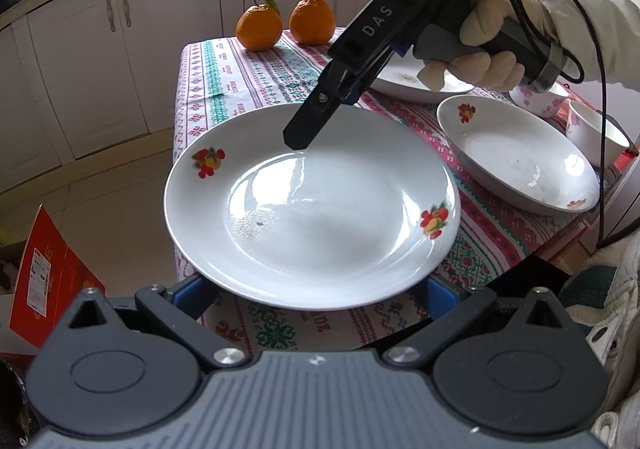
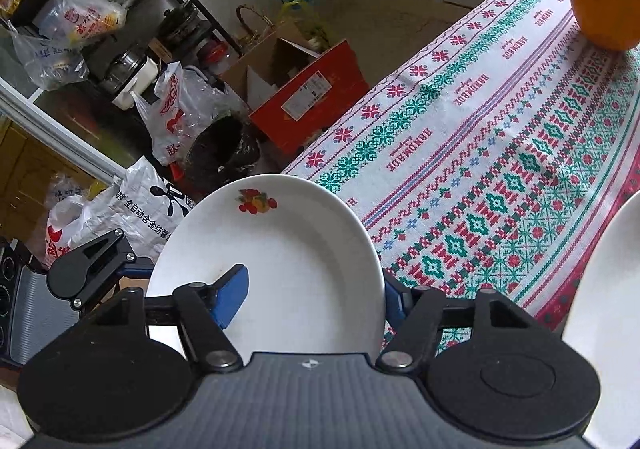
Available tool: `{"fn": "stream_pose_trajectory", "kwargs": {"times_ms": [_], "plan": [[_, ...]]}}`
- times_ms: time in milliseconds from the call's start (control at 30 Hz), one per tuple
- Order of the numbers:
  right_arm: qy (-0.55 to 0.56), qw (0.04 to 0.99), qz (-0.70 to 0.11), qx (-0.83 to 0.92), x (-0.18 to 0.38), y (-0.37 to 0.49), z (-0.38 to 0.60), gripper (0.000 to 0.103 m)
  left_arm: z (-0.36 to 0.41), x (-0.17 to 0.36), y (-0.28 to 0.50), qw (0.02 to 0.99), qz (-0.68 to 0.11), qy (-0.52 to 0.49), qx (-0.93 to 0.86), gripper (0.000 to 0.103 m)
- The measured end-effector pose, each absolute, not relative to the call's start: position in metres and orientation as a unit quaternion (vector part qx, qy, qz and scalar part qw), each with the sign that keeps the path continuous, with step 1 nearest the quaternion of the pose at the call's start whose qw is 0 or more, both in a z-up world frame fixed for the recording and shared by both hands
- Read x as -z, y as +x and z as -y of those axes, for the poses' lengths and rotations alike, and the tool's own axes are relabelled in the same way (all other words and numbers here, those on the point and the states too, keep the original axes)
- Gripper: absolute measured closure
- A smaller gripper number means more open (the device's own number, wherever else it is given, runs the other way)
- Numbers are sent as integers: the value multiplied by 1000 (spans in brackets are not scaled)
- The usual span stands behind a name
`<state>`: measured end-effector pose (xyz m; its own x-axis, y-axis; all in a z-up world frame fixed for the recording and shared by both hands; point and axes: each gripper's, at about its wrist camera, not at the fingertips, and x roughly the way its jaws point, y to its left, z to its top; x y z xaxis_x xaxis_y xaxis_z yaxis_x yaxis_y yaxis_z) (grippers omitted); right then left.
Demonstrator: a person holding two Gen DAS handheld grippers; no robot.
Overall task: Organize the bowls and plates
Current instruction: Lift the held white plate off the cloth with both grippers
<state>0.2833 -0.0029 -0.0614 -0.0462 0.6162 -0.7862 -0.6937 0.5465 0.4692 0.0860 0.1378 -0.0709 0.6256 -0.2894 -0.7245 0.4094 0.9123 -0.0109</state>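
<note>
A fruit-patterned plate [image 1: 312, 209] is seen taken by its far rim at the table [image 1: 224, 89] edge, as plates and bowls are gathered. The right tool [image 1: 299, 137], steered by a gloved hand [image 1: 492, 45], is clamped on that rim, one blue pad [image 2: 232, 297] laid on the plate's upper face and the other tucked behind its edge. A thin, shallow rim is best pinched this way, from above and below.

The left tool [image 1: 316, 291] is held with its fingers spread wide under the plate's near rim, clamped on nothing. It is judged to be kept there as a guard; whether the plate rests on it cannot be told.

Part of the plate is seen hanging past the table edge, probably so that the rim could be reached.

To the right of this plate a second matching plate [image 1: 520, 161] lies, with a third plate [image 1: 420, 89] beyond it and two pink-flowered bowls [image 1: 540, 101] further right. Beyond the plate's far rim, two oranges [image 1: 258, 29] stand.
</note>
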Motion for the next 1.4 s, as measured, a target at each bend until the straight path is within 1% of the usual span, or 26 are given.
{"fn": "stream_pose_trajectory", "kwargs": {"times_ms": [467,1033,1400], "plan": [[-37,717,-525,-457,51,299,11,29,-140,66,110,900,-377,89,203,1],[-25,747,-511,-426,55,333,16,29,-141,71,158,897,-370,108,218,1],[-23,757,-504,-415,57,345,16,29,-141,72,170,896,-369,109,220,1]]}}
